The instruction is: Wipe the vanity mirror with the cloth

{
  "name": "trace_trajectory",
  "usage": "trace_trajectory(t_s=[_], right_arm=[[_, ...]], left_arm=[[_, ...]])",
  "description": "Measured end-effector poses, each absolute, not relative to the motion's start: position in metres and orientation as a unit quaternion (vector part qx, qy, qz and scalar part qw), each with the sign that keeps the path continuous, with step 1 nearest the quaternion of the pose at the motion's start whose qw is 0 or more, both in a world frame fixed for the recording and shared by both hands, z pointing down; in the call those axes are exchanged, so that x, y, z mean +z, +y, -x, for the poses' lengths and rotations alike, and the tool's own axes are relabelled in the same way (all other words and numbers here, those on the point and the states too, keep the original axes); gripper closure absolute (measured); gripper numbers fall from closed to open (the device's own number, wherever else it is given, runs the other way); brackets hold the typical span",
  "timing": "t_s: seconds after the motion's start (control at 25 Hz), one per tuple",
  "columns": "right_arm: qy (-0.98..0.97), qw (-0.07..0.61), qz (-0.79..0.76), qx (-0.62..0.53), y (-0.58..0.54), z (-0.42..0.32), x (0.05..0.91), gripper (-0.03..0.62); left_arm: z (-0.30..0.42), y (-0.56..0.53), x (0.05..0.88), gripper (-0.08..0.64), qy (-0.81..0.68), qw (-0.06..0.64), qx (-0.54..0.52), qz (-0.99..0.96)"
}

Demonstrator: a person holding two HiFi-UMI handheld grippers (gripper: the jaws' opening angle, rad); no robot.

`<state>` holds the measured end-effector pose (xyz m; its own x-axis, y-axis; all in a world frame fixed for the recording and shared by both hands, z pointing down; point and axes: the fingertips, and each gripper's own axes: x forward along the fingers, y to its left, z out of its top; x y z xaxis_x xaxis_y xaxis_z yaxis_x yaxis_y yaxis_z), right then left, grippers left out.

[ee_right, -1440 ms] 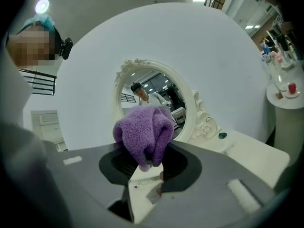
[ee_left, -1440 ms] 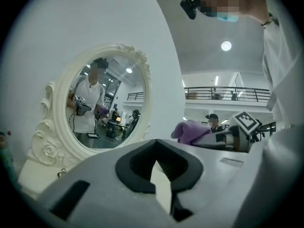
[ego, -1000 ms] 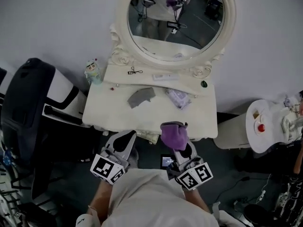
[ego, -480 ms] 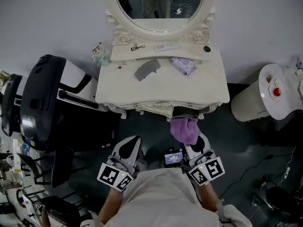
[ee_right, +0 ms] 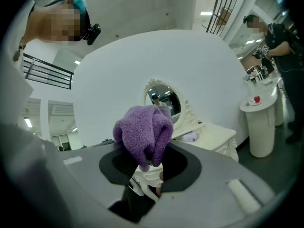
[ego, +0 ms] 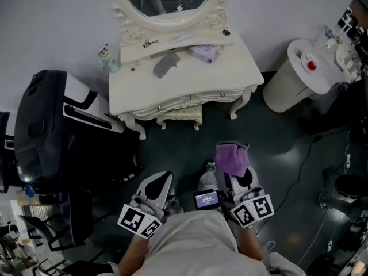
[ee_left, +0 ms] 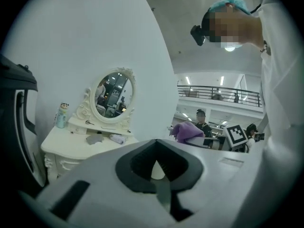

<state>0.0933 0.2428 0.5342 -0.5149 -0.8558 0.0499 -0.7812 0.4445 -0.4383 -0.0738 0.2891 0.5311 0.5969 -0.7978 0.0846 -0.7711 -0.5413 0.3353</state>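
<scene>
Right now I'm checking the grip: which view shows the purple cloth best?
Right gripper view: the purple cloth fills the centre, pinched by the right gripper. The head view shows it small, from above; the left gripper view only a distant lump.

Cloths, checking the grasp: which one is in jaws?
The purple cloth, clamped in the right gripper; the grey cloth lies loose on the vanity.

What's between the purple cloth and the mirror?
Head view, beyond the purple cloth: dark floor, then the white vanity table with a grey rag and pale pouch.
</scene>
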Motion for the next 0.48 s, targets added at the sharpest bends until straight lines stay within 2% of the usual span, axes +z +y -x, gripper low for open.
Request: trace_trajectory(t_s=[0.24, 0.48], right_arm=[[0.829, 0.069, 0.514, -0.211, 0.361, -0.037, 0.527, 0.472], [0.825, 0.022, 0.542, -0.161, 0.451, -0.050, 0.504, 0.472]], left_arm=[[0.126, 0.379, 0.541, 0.558, -0.411, 0.156, -0.037, -0.897], [0.113, 0.422, 0.514, 0.558, -0.375, 0.117, -0.074, -0.917]])
